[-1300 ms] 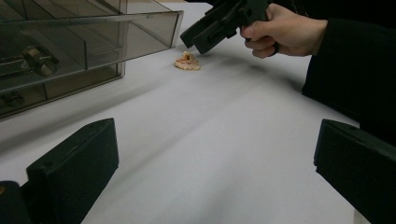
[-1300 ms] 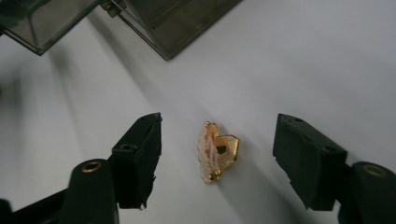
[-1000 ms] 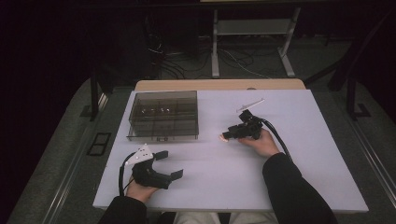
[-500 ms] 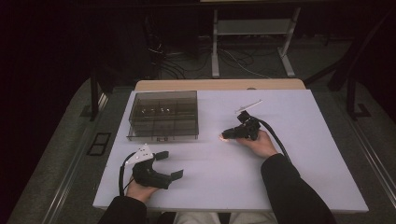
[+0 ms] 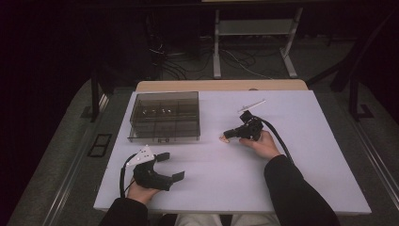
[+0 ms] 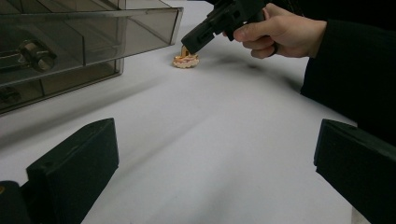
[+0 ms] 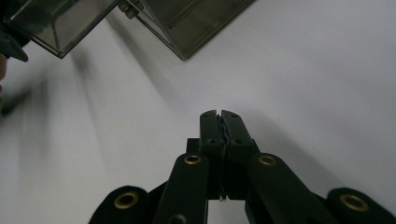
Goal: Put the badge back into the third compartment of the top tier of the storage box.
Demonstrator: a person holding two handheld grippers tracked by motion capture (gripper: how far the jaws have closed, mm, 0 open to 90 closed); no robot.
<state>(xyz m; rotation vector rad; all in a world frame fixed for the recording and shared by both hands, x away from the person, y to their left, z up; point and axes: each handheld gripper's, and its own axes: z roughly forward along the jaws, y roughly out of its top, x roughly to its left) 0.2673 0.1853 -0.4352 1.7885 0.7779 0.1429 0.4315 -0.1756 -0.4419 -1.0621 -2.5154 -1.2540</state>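
High view: a white desk (image 5: 282,179) carries a smoky clear plastic box (image 5: 164,116) with compartments, the landmark here.
Left hand-held gripper (image 5: 170,166): near the desk's front edge, in front of the box, jaws wide apart with nothing between them.
Right hand-held gripper (image 5: 231,134): to the right of the box, jaws pressed together, tip just above a small gold trinket (image 6: 186,60).
Trinket: lies on the desk just off the box's front right corner.
Thin white strip (image 5: 251,104): right of the box, farther back.
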